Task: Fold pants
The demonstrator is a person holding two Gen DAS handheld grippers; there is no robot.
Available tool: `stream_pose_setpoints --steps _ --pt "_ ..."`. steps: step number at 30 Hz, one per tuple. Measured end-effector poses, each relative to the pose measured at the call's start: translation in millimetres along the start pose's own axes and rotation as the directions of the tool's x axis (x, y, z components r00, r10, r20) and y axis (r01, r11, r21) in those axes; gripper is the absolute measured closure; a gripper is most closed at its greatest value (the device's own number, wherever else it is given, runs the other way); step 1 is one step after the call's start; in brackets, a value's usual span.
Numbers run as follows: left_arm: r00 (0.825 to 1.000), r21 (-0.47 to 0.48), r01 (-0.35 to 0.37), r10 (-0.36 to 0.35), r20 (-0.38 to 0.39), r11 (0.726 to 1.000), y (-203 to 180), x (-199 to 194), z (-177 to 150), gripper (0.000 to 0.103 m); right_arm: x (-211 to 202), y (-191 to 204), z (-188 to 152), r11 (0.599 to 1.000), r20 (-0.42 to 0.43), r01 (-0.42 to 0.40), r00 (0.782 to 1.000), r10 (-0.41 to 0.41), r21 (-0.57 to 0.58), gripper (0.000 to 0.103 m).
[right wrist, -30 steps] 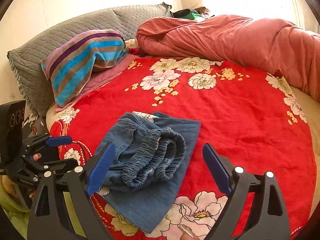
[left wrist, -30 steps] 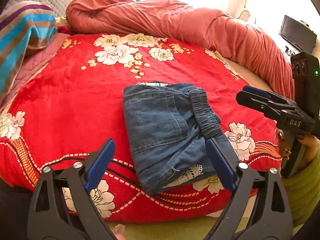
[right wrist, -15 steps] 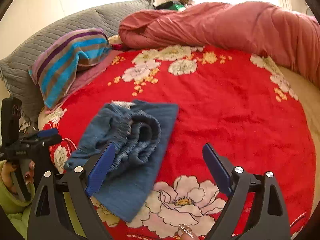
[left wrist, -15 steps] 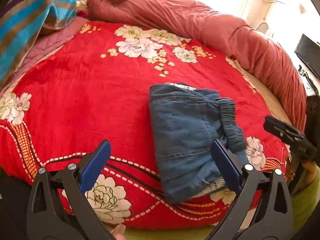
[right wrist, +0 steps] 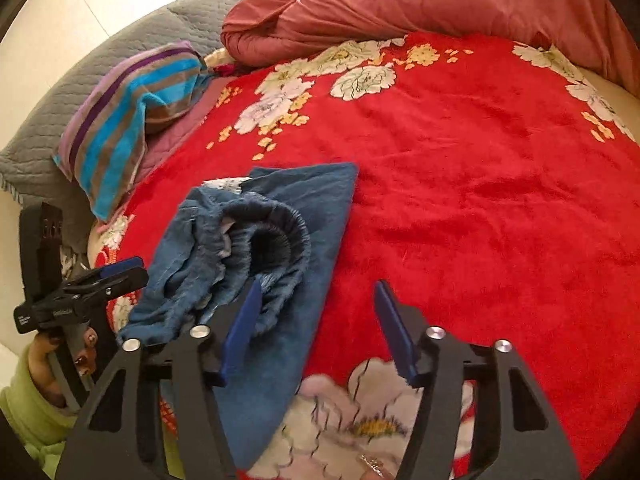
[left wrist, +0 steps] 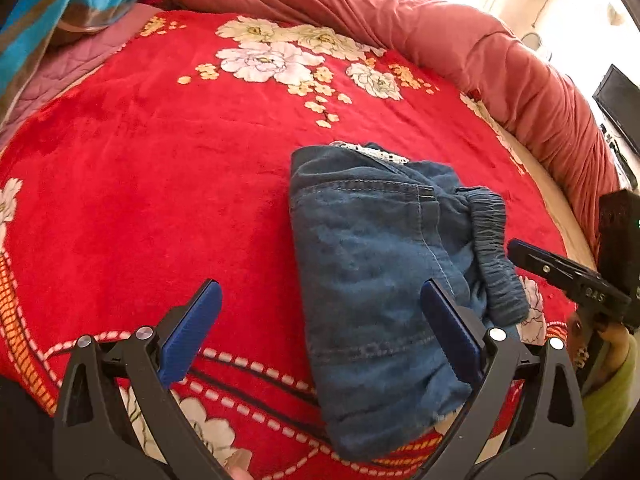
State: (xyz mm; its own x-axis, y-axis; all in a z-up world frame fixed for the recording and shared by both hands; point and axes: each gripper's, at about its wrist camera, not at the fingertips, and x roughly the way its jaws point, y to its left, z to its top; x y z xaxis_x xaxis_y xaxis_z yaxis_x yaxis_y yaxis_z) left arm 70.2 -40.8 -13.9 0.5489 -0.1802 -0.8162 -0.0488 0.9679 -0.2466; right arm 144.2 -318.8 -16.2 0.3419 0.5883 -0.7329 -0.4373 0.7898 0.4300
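A red fleece blanket with white flowers (left wrist: 160, 184) covers the bed; the folded blue denim pants (left wrist: 376, 280) lie near its front edge. The left gripper (left wrist: 320, 332) and right gripper (right wrist: 316, 328) hover spread, pinching nothing.

A bed with a fuzzy red flower blanket (left wrist: 160, 184) holds folded blue jeans (left wrist: 372, 280), a rolled pink quilt (left wrist: 400, 12) and a stripy towel (right wrist: 120, 128).
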Motion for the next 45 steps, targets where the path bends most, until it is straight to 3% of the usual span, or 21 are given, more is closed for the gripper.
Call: stream_pose_setpoints --steps 12,18,23,25,26,28,31,45 --pt "0.995 -0.013 0.08 -0.08 -0.06 0.997 -2.8 28.9 7.3 0.033 34.2 -9.6 15.4 0.996 -0.1 -0.083 0.991 0.085 0.023 0.057" --pt "0.993 0.019 0.101 -0.099 -0.069 0.995 -12.1 35.8 6.9 0.032 47.4 -6.1 14.8 0.993 -0.127 -0.117 0.985 0.114 -0.012 0.057" --pt "0.995 0.04 0.081 -0.079 -0.067 0.996 -18.2 37.5 7.6 0.035 53.6 -8.1 17.6 0.986 -0.11 -0.166 0.98 0.165 0.002 0.057" --pt "0.994 0.043 0.086 -0.083 -0.067 0.995 -20.4 37.6 7.8 0.048 54.4 -8.3 18.1 0.983 -0.103 -0.183 0.978 0.182 0.0 0.058" --pt "0.994 0.044 0.09 -0.087 -0.066 0.995 -21.0 37.2 8.1 0.051 53.8 -7.6 18.3 0.983 -0.101 -0.184 0.978 0.182 -0.006 0.061" --pt "0.994 0.054 0.093 -0.089 -0.064 0.994 -24.4 34.7 9.0 0.063 52.6 -4.3 18.5 0.982 -0.096 -0.188 0.978 0.185 -0.022 0.079" --pt "0.996 0.075 0.084 -0.081 -0.047 0.994 -29.0 27.0 12.2 0.072 43.1 11.7 18.8 0.984 -0.053 -0.151 0.988 0.146 -0.095 0.091" --pt "0.995 0.064 0.061 -0.066 0.07 0.996 -21.3 7.4 60.6 0.076 39.7 43.5 71.4 0.974 0.032 -0.119 0.991 0.127 -0.194 0.091"
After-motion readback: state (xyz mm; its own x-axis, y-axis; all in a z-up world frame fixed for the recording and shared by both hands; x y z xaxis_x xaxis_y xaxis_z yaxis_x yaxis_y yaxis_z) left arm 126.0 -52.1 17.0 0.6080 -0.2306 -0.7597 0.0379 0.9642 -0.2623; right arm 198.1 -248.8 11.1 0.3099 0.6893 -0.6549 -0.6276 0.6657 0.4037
